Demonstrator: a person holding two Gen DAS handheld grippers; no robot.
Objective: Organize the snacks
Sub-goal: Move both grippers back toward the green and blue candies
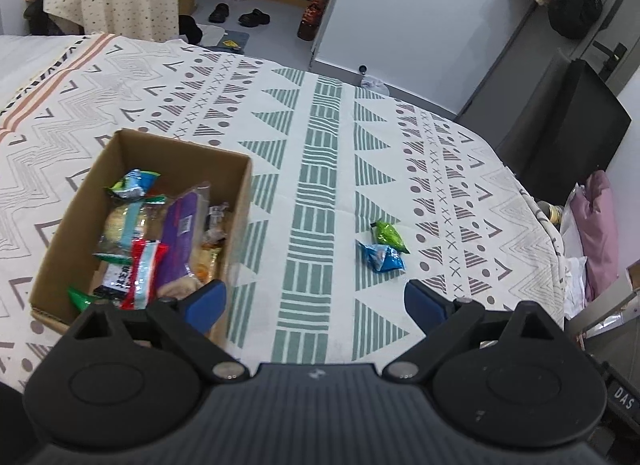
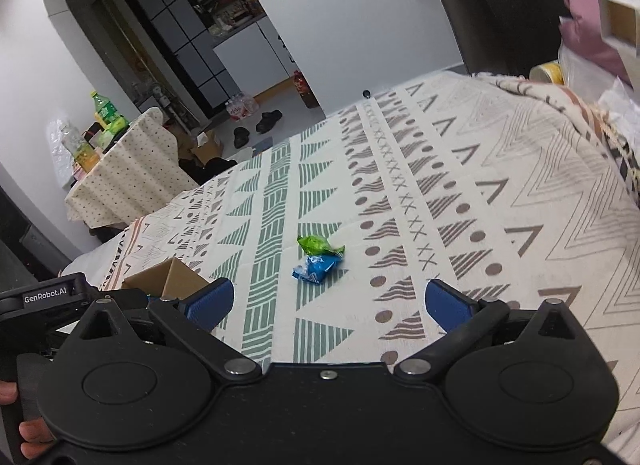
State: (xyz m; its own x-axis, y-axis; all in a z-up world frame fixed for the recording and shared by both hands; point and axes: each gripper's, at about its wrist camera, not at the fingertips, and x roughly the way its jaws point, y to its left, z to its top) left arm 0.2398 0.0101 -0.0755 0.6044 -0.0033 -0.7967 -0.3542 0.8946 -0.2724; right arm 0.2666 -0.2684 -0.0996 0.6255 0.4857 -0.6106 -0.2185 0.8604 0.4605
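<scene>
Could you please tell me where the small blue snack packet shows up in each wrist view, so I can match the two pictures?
Left wrist view: blue snack packet lies right of centre on the patterned cloth, well right of the cardboard box.
Right wrist view: it lies near the centre, ahead of the open fingers.
Shared landmark: the green snack packet touching its far side.

Your left gripper [image 1: 316,299] hangs wide open and empty over the patterned tablecloth [image 1: 316,137], cardboard box [image 1: 68,233] of snacks at left, green packet [image 1: 387,234] touching blue packet [image 1: 382,258] ahead.

light: even, soft indoor | shadows: faint | edges: fisheye-bent, slightly blurred
</scene>
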